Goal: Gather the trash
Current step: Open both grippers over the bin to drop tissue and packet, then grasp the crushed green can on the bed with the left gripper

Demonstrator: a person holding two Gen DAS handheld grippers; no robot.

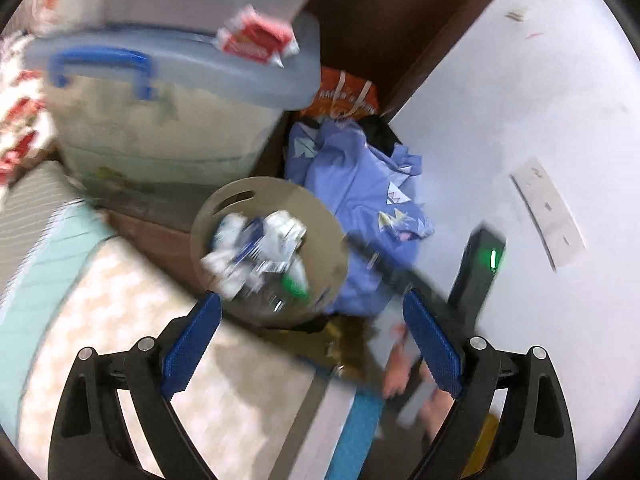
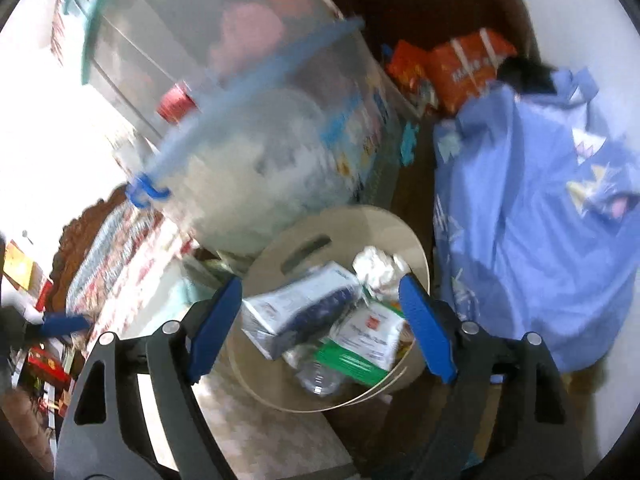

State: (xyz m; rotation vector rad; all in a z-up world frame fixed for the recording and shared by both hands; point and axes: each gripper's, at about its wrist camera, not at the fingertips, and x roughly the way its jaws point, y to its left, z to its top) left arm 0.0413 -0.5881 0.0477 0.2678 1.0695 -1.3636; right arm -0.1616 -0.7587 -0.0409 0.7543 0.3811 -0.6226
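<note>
Both views were smeared by motion, so fine detail was hard to read. In the left wrist view the left gripper (image 1: 312,340) stood wide open with nothing between its blue fingers (image 1: 192,344), and the beige bin (image 1: 328,216) sat at the centre of the frame, just above them. The trash (image 1: 256,248) inside was a blur of white, blue and green scraps, none of which could be named there. Above the bin, at upper left, a clear tub (image 1: 160,132) with a blue handle was partly cut off by the frame's edge, and a red and white wrapper (image 1: 258,38) lay on its lid. A blue cloth (image 1: 360,184) was heaped right of the bin against a white wall (image 1: 520,100). A bare foot (image 1: 400,368) showed at the bottom, partly hidden behind the right finger. In the right wrist view the right gripper (image 2: 320,320) was also open and empty, directly over the bin (image 2: 412,240). There the trash resolved into a white and blue box (image 2: 300,312), a green-edged packet (image 2: 368,340), crumpled paper (image 2: 376,268) and a clear bottle (image 2: 320,378) mostly buried under them. The tub (image 2: 260,140) filled the upper left, its contents too blurred to identify.
</note>
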